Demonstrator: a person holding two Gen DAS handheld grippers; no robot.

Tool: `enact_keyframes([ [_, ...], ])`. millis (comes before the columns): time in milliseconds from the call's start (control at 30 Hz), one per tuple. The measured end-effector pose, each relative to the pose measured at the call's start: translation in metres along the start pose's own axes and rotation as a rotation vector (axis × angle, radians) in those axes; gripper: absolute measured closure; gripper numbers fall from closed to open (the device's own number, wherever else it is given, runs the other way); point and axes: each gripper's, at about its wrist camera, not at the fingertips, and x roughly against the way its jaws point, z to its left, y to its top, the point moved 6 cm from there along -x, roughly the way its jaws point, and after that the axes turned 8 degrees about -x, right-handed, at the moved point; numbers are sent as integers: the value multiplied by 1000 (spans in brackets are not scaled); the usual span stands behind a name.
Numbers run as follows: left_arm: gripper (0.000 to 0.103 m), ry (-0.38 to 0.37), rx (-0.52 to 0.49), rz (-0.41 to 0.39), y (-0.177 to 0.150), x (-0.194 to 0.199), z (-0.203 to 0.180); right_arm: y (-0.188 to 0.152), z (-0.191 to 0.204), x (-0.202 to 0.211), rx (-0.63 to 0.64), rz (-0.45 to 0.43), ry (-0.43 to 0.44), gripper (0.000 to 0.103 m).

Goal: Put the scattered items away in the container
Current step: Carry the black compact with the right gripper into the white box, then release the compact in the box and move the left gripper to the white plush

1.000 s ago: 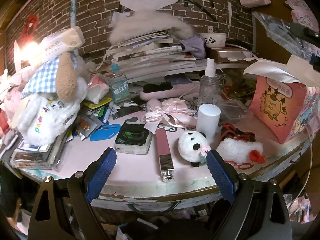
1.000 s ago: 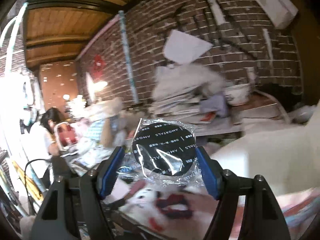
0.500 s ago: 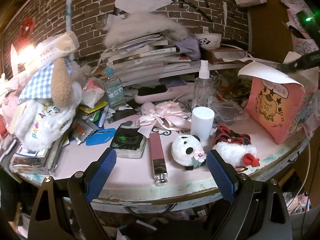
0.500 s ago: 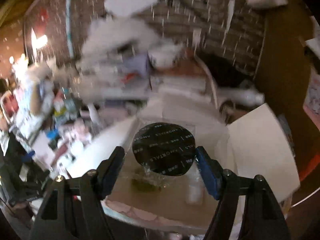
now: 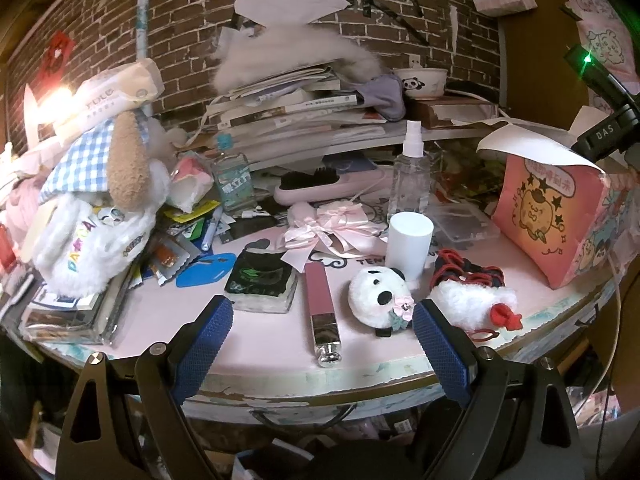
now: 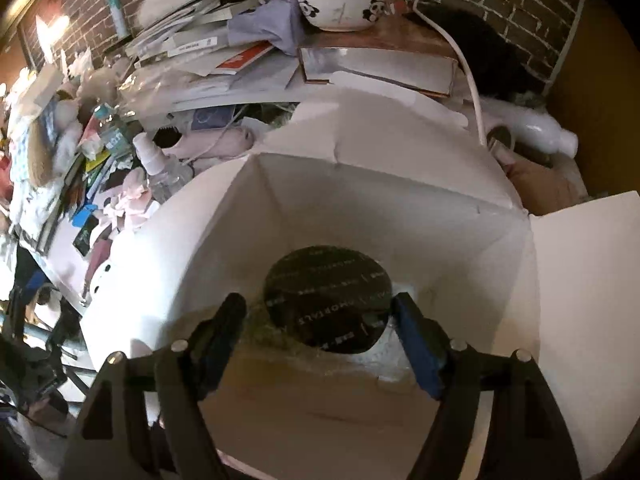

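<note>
My right gripper (image 6: 320, 306) points down into an open white box (image 6: 460, 240). Between its blue pads is a round black disc in clear wrap (image 6: 326, 296), still gripped while the jaws are opening. The same box shows as a pink cartoon-printed box (image 5: 548, 216) at the table's right. My left gripper (image 5: 320, 308) hangs open at the table's front edge with nothing in it. In front of it lie a pink tube (image 5: 318, 292), a panda plush (image 5: 378, 300), a white fluffy piece with red trim (image 5: 476, 304), a black-green packet (image 5: 262, 282) and a white cylinder (image 5: 410, 242).
A plush dog (image 5: 96, 216) and packets crowd the table's left. Stacked books (image 5: 288, 116), a spray bottle (image 5: 412, 184), a hairbrush (image 5: 320, 188) and a pink bow (image 5: 332, 230) fill the back. A panda bowl (image 6: 344, 6) sits on boxes behind the white box. The box flaps (image 6: 588, 280) stand open.
The right gripper swung from facing the brick wall to pointing down into the white box, carrying the wrapped disc. The left gripper view has barely shifted.
</note>
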Motion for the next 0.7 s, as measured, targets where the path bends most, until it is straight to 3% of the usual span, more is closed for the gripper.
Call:
enact_keyframes([
  [167,13,-5,-1,7,-1,-3,-1,3,0,2,-27,-19,14,19],
  [267,13,-15,0,11,-2,-5,-2,6,7,12,-20,-69,35,18],
  [400,13,-34,-4,13,-3,-7,-6,4,24,41,19,-229,37,16],
  [500,13,-51,-9,14,-3,-8,-11,-3,43,63,66,-326,98,3],
  [600,13,-75,-11,12,-2,-10,-17,-15,60,89,98,-447,131,3],
  [700,13,-97,-16,11,-2,-11,-24,-31,82,103,153,-498,204,2],
])
